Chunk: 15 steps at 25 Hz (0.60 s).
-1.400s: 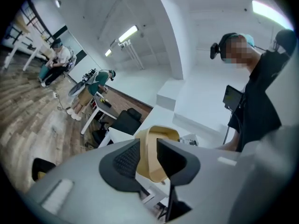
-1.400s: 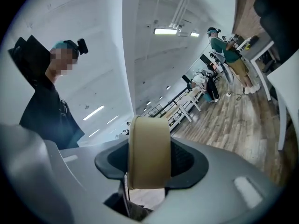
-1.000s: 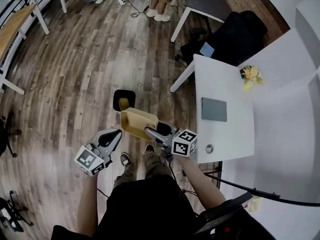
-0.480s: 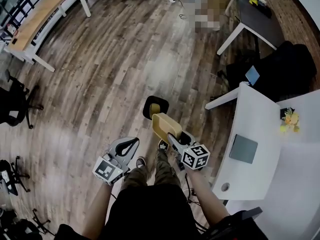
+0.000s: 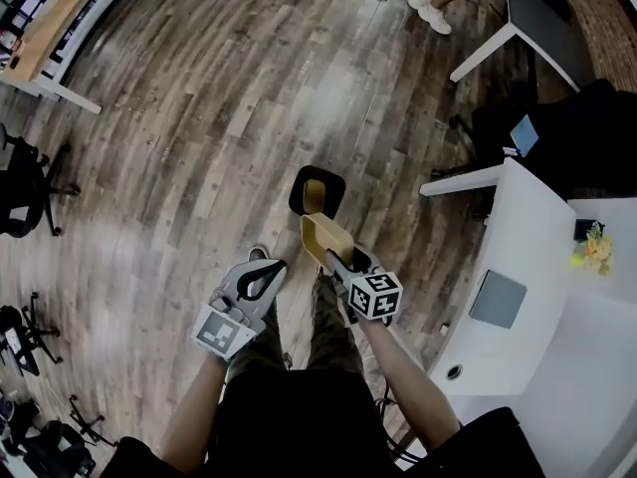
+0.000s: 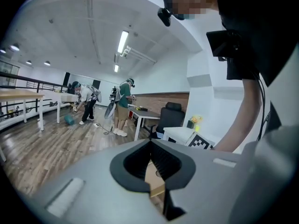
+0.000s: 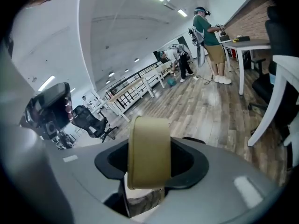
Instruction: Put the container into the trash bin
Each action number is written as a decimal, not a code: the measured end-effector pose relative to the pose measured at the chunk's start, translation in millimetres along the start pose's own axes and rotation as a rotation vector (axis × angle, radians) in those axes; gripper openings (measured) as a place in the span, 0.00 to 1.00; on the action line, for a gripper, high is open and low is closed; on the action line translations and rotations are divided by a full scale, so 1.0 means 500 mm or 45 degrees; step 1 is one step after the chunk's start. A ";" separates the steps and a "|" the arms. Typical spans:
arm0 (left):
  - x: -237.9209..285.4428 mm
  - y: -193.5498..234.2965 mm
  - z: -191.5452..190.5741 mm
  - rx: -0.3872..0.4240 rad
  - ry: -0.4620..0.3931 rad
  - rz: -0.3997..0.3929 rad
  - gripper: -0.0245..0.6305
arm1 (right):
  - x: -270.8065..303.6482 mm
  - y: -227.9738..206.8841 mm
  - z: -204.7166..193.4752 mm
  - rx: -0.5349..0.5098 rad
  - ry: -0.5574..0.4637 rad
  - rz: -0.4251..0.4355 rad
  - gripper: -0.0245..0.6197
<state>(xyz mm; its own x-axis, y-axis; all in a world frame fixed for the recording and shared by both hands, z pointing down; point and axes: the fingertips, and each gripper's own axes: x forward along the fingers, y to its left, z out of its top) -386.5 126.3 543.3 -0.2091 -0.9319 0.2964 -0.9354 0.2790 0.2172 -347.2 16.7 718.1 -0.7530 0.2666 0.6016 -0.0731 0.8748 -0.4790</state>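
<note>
Container [image 5: 323, 237] clamped in right hand-held gripper [image 5: 339, 263], just beside trash bin [image 5: 299, 199]; left hand-held gripper [image 5: 261, 275] jaws together, empty. Carry step; next: centre over bin, release.

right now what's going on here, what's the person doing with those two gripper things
A person stands on a wooden floor with a gripper in each hand. The right gripper is clamped on a tan container and holds it in the air beside a black trash bin on the floor. The container is not yet in the bin. The left gripper is shut and empty, off to the side.
</note>
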 end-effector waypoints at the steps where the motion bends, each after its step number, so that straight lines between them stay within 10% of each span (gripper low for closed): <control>1: 0.006 0.011 -0.006 0.004 0.007 -0.015 0.04 | 0.018 -0.009 -0.006 0.021 0.009 -0.021 0.38; 15: 0.080 0.157 -0.150 -0.051 0.060 0.050 0.04 | 0.230 -0.138 -0.119 0.167 0.046 -0.199 0.38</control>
<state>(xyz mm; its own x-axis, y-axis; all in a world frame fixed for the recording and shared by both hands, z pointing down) -447.1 128.3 641.8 -0.2308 -0.9084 0.3487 -0.9144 0.3250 0.2415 -389.8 11.3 858.4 -0.7023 0.1483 0.6963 -0.2735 0.8468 -0.4562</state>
